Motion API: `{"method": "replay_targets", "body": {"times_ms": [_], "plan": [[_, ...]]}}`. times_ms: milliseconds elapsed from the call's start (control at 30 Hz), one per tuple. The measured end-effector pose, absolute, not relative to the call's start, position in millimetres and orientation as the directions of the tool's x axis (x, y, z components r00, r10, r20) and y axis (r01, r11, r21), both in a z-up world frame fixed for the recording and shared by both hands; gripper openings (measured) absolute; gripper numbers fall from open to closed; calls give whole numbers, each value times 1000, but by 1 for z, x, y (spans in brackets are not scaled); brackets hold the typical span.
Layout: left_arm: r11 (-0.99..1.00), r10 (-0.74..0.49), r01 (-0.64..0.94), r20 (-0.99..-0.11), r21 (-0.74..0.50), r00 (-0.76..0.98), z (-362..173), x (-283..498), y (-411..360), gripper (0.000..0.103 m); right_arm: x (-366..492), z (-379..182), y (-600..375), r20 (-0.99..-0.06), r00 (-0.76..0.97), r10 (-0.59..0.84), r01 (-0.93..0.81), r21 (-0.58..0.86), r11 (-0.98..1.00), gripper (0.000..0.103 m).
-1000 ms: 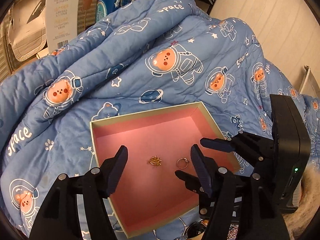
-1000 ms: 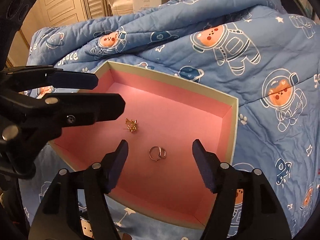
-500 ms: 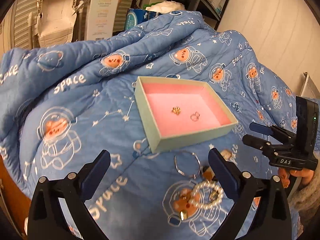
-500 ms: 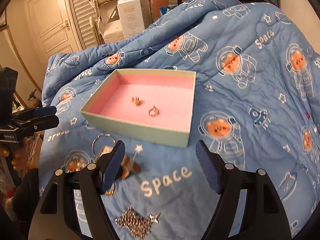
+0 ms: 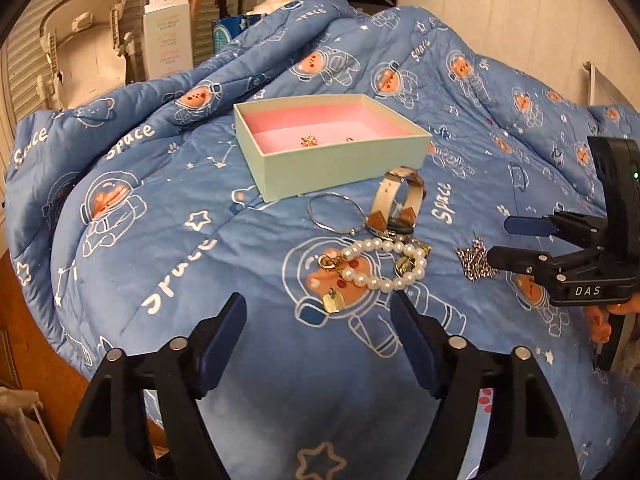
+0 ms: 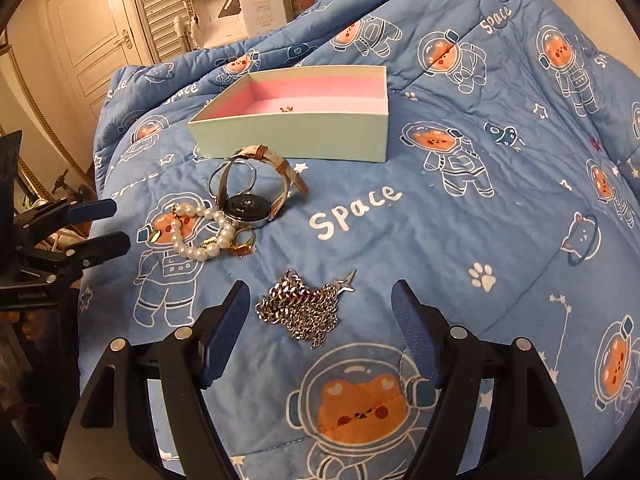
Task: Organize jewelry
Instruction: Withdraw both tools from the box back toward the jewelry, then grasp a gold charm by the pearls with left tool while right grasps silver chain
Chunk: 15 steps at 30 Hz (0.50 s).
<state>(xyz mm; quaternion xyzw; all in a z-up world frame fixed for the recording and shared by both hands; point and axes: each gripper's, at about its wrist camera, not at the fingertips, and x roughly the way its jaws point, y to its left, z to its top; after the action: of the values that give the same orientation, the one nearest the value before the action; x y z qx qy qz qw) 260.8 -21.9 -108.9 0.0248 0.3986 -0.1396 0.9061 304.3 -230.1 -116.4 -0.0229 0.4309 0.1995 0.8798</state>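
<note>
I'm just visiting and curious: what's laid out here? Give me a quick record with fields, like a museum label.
Surface: blue quilt printed with astronaut bears
Container: pale green cardboard box with pink lining, open
Inside the box: small gold charm, small ring
On the quilt: white pearl bracelet, thin silver bangle, watch with white and brown strap, heap of silver chain
Left gripper: fingers closing, nothing between them
Right gripper: open, hanging over the chain, not touching

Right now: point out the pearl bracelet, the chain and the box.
pearl bracelet (image 5: 384, 264), left wrist view, on the pearl loop.
chain (image 6: 304, 308), right wrist view, middle of the heap.
box (image 6: 304, 140), right wrist view, near outer wall.
</note>
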Motion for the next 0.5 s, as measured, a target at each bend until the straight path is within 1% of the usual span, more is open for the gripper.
{"method": "replay_targets", "body": {"times_ms": [33,67,133,267,333,433,500], "plan": [[959,-235,275,-734,-69,637,-113,261,-24,61,302,-118,-230,-769,550,326,-364,131,922,73],[959,-235,273,-737,-71,634,-117,262,-26,58,301,-120,-230,-770,549,326,-360,134,923,73],[963,-217,262,-746,-59,630,-125,264,-28,48,299,-124,-229,-774,544,323,-357,135,924,73],[966,-213,253,-744,-62,633,-130,267,-29,43,296,-130,-226,-779,541,317,-356,130,925,72],[966,-210,250,-746,-60,632,-132,269,-30,38,296,-133,-224,-781,538,318,-356,131,925,66],[967,-217,244,-742,-74,634,-135,271,-29,30,298,-137,-220,-786,539,302,-352,115,929,64],[967,-214,247,-738,-66,640,-137,271,-31,30,299,-139,-218,-787,541,297,-351,110,930,63]]}}
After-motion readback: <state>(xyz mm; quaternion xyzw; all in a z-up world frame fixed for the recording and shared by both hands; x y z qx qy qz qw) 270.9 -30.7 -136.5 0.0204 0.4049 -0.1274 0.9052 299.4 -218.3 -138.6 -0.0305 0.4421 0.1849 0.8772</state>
